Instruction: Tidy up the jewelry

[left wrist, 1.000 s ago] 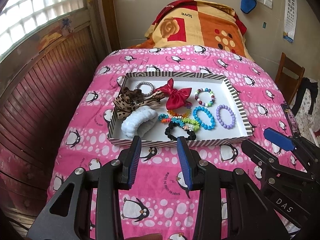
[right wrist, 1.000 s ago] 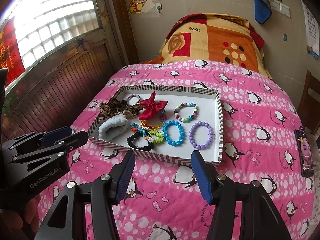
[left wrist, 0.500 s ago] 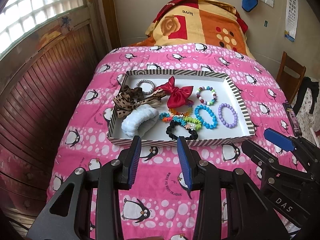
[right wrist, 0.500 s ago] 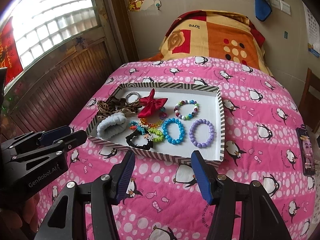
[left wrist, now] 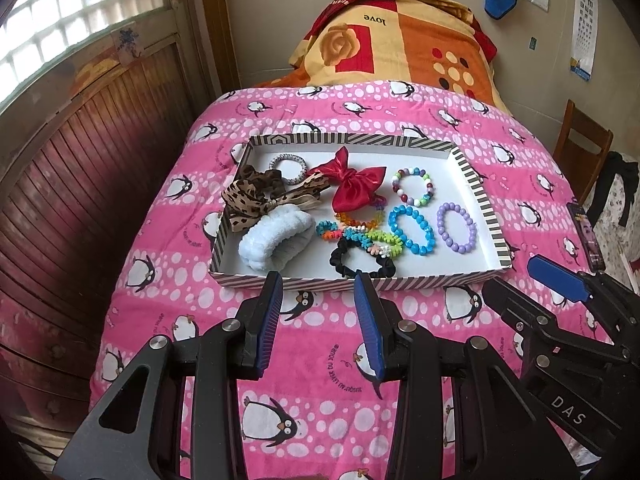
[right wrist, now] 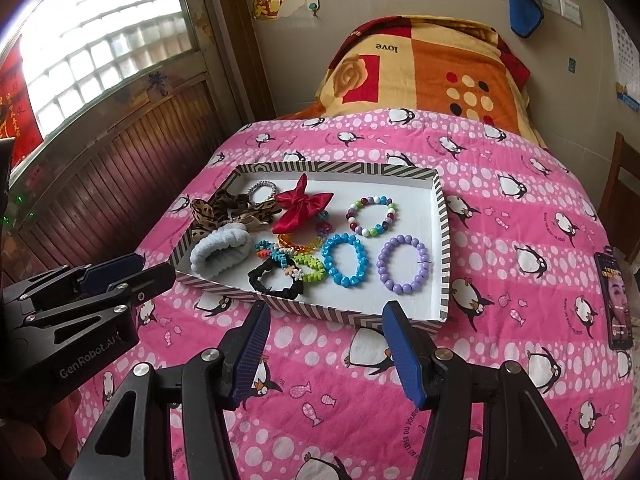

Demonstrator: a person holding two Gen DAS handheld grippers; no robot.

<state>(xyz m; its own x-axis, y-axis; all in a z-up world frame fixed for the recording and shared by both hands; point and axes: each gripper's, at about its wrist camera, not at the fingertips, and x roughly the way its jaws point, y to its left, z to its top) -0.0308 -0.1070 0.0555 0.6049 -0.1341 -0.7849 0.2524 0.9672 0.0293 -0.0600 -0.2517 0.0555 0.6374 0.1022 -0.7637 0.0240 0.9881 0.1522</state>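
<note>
A shallow striped-rim tray [left wrist: 486, 208] [right wrist: 444, 248] lies on the pink penguin bedspread. In it lie a red satin bow [left wrist: 354, 186] [right wrist: 302, 208], a leopard-print bow [left wrist: 256, 196], a white fluffy scrunchie [left wrist: 276, 238] [right wrist: 218, 248], a black scrunchie [left wrist: 362, 268] [right wrist: 276, 280], a silver hair tie [left wrist: 288, 164], a blue bead bracelet [left wrist: 412, 230] [right wrist: 346, 264], a purple bead bracelet [left wrist: 456, 228] [right wrist: 402, 264], a mixed-colour bead bracelet [left wrist: 414, 186] [right wrist: 372, 216] and colourful plastic bracelets [left wrist: 360, 236]. My left gripper [left wrist: 318, 294] is open and empty just short of the tray's near rim. My right gripper [right wrist: 326, 320] is open and empty, also before the near rim.
A phone [right wrist: 618, 300] lies on the bedspread to the right of the tray. An orange and red folded blanket [left wrist: 400, 44] lies at the head of the bed. A wooden wall panel [left wrist: 80, 160] runs along the left. A wooden chair [left wrist: 580, 148] stands at the right.
Both views have shifted slightly, so the tray sits a little lower and nearer in frame. Both grippers stay open and empty; nothing in the tray has moved.
</note>
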